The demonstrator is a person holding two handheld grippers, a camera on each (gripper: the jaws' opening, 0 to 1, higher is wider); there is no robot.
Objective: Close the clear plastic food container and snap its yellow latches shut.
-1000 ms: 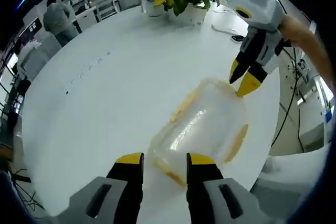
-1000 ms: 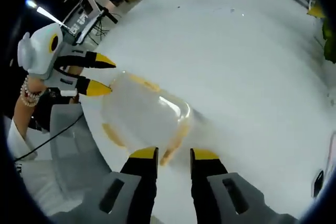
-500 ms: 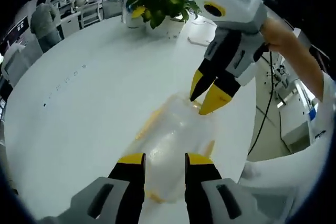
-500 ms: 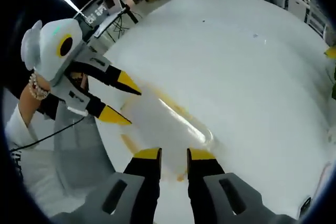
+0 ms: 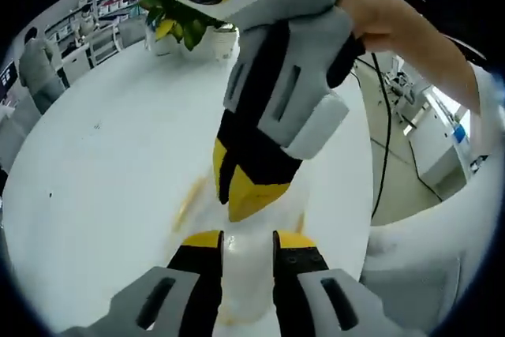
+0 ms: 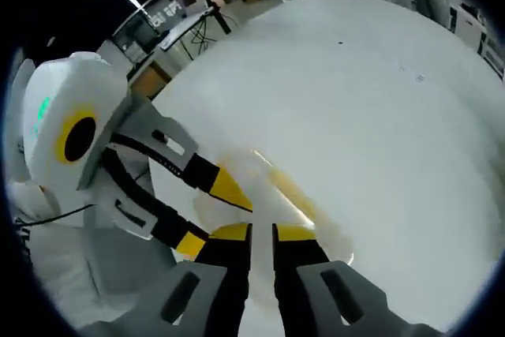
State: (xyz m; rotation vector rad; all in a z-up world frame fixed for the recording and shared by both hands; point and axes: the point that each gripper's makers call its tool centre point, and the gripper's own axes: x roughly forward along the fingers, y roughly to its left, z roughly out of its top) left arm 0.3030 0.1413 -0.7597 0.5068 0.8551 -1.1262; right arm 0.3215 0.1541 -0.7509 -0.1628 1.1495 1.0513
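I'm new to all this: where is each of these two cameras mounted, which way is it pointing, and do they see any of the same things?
Left gripper view: rides on the left gripper, looking along its jaws at the clear container on the white table; the right gripper and the person's forearm loom close.
Right gripper view: rides on the right gripper, facing the same container from the opposite end; the left gripper enters from the left.
Shared: the container, the table, and each other's gripper.

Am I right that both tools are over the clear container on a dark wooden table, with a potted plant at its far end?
Not quite: the table is white, as the left gripper view shows. Both tools, left and right, are over the clear container, and the potted plant stands at the far end.
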